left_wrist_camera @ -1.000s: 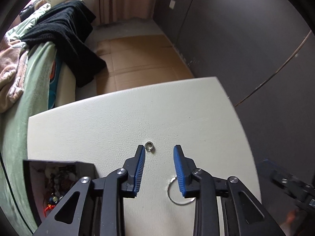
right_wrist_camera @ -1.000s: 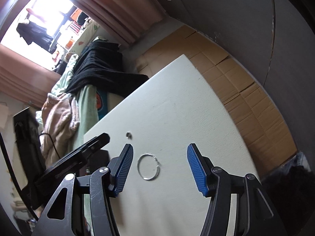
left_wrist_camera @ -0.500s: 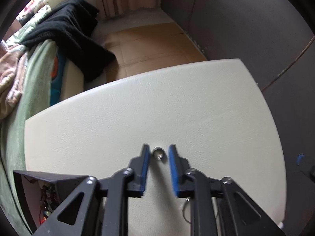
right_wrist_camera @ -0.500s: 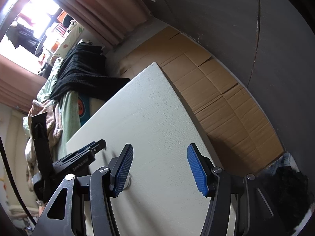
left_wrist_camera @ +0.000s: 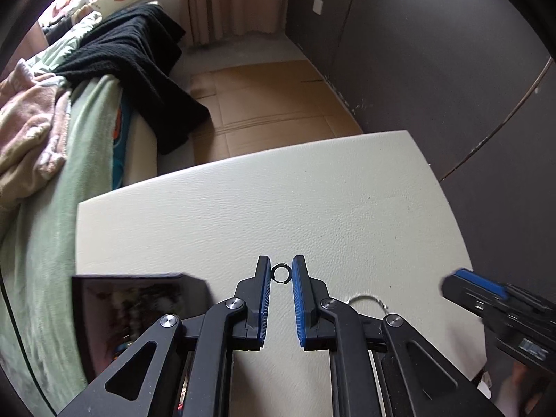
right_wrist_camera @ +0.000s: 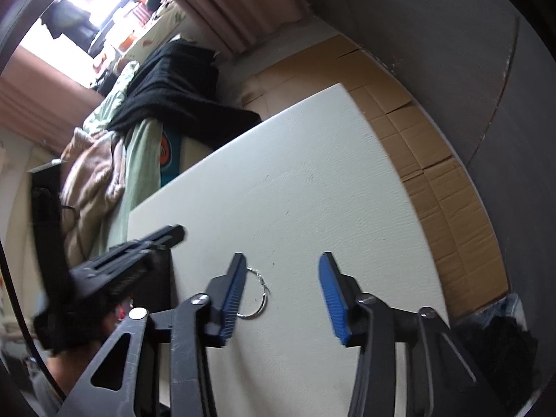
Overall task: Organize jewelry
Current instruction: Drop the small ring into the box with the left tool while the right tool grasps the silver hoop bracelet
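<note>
Between the blue pads of my left gripper [left_wrist_camera: 280, 272] sits a small dark ring [left_wrist_camera: 280, 273]; the jaws are shut on it just above the white table [left_wrist_camera: 243, 215]. A thin silver hoop earring [right_wrist_camera: 258, 293] lies flat on the table between the fingers of my right gripper [right_wrist_camera: 283, 259], close to the left pad. Those jaws are closing, and the right pad is still clear of the hoop. The hoop earring [left_wrist_camera: 368, 299] also shows half hidden behind the left gripper. An open dark jewelry box [left_wrist_camera: 139, 299] stands at the table's left edge.
A bed with a green blanket [left_wrist_camera: 87, 173], pink bedding and a black throw [left_wrist_camera: 146, 55] runs along the table's left side. Beyond the table's far edge is a cardboard-covered floor [left_wrist_camera: 271, 104], with dark wall panels [left_wrist_camera: 434, 52] to the right.
The left jaws came together on the small ring and lifted it off the table. The right gripper swung back over the hoop earring, and its jaws narrowed.
</note>
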`<move>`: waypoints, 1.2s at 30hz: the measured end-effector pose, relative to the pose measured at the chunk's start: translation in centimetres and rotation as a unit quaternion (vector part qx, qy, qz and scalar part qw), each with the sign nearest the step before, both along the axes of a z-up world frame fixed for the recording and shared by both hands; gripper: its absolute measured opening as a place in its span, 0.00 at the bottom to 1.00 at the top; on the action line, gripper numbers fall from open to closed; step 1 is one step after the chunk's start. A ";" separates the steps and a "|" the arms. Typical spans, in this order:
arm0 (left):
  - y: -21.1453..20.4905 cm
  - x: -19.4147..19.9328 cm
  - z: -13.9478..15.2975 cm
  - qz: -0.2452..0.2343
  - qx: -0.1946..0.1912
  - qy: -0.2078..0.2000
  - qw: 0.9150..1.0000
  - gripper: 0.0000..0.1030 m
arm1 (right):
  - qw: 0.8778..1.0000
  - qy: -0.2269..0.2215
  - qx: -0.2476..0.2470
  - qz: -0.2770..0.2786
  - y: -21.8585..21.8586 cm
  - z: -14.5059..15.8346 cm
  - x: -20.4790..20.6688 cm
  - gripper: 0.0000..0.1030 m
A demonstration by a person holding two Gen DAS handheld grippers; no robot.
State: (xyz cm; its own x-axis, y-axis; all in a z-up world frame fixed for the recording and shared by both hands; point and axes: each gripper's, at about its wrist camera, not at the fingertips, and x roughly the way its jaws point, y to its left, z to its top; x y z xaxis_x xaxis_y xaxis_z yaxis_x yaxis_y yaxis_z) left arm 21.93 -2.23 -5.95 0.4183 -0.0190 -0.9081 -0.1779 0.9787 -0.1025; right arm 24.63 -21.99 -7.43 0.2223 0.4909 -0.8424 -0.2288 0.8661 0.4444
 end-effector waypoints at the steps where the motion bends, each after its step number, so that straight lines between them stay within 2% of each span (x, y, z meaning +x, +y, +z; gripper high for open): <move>1: 0.1 -0.3 0.4 0.001 0.000 -0.003 1.000 0.13 | 1.000 0.001 0.000 0.004 0.3 -0.2 0.0 0.33; 5: 1.1 -1.5 2.0 0.007 0.000 -0.014 1.000 0.13 | 1.000 0.004 -0.014 0.026 1.9 -1.0 -0.2 0.27; 8: 2.0 -2.4 3.2 0.013 -0.003 -0.022 1.000 0.13 | 0.998 0.006 -0.027 0.053 3.2 -1.7 -0.5 0.18; 17: 5.7 -5.7 4.6 0.048 -0.006 -0.037 0.998 0.13 | 0.993 -0.002 -0.084 0.085 5.4 -3.1 -1.1 0.17; 21: 7.0 -6.7 4.6 0.058 -0.009 -0.036 0.998 0.13 | 0.990 -0.012 -0.106 0.095 6.2 -3.1 -1.5 0.13; 24: 7.7 -7.6 4.5 0.063 -0.012 -0.036 0.997 0.13 | 0.984 -0.025 -0.140 0.106 7.0 -3.3 -2.1 0.08; 28: 8.2 -8.7 4.2 0.065 -0.021 -0.033 0.997 0.13 | 0.977 -0.045 -0.175 0.115 7.7 -3.1 -2.8 0.06; 31: 8.7 -9.4 3.7 0.070 -0.041 -0.025 0.996 0.13 | 0.983 -0.038 -0.145 0.110 7.4 -2.4 -2.8 0.04; 34: 8.6 -9.7 3.2 0.048 -0.086 -0.026 0.995 0.14 | 0.987 -0.050 -0.108 0.107 7.3 -0.9 -3.2 0.04; 35: 8.5 -9.8 3.0 0.045 -0.089 -0.022 0.995 0.15 | 0.988 -0.052 -0.094 0.106 7.3 -0.3 -3.3 0.04; 36: 8.5 -9.9 2.8 0.045 -0.088 -0.019 0.995 0.23 | 0.989 -0.057 -0.083 0.108 7.4 0.3 -3.5 0.04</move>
